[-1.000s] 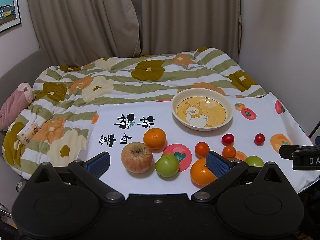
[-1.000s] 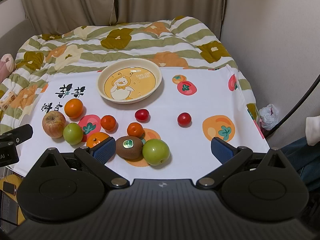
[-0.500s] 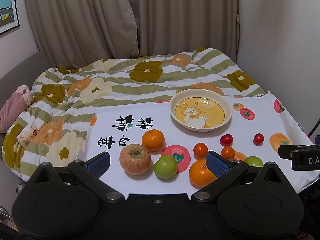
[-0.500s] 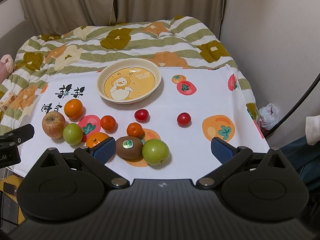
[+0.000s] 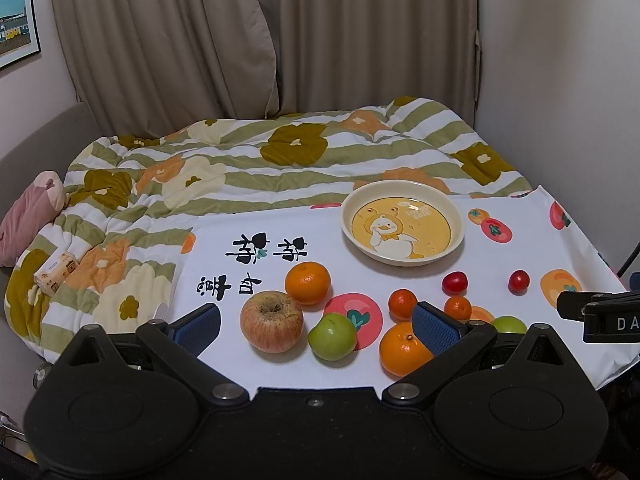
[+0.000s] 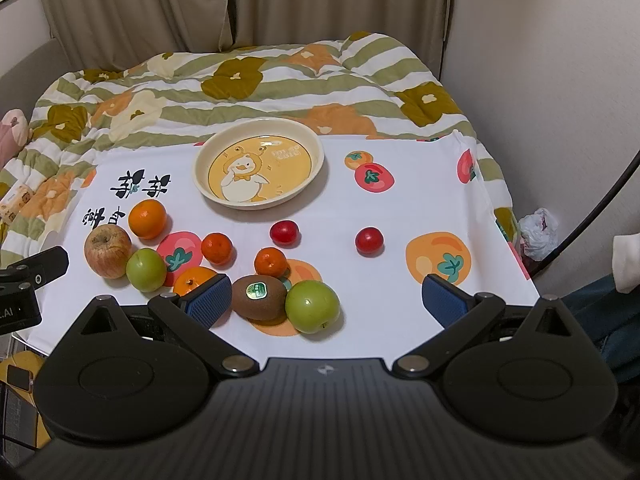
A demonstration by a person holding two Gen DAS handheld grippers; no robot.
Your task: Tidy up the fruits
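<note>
A cream plate with a duck picture point(image 5: 402, 258) point(image 6: 316, 148) stands empty on a white printed cloth point(image 5: 248, 364) point(image 6: 400, 216). Loose fruit lies in front of it: a red apple point(image 5: 271, 321) point(image 6: 107, 250), oranges point(image 5: 307, 283) point(image 5: 402, 349), small tangerines point(image 6: 217, 248) point(image 6: 271, 262), green apples point(image 5: 332, 337) point(image 6: 312, 306), a kiwi point(image 6: 259, 297) and two red tomatoes point(image 6: 284, 233) point(image 6: 369, 240). My left gripper point(image 5: 316, 330) is open, above the near edge by the red apple. My right gripper point(image 6: 326, 300) is open, near the kiwi and green apple.
A floral striped quilt point(image 5: 240, 168) covers the bed behind the cloth. A pink cushion point(image 5: 30, 212) and a tissue pack point(image 5: 56, 272) lie at the left. Curtains and a wall stand behind. A white bag point(image 6: 538, 234) and a dark cable point(image 6: 592, 216) lie to the right.
The left gripper has tilted up and shifted a little left, so the scene sits lower in its view. The right gripper and the fruit have hardly moved.
</note>
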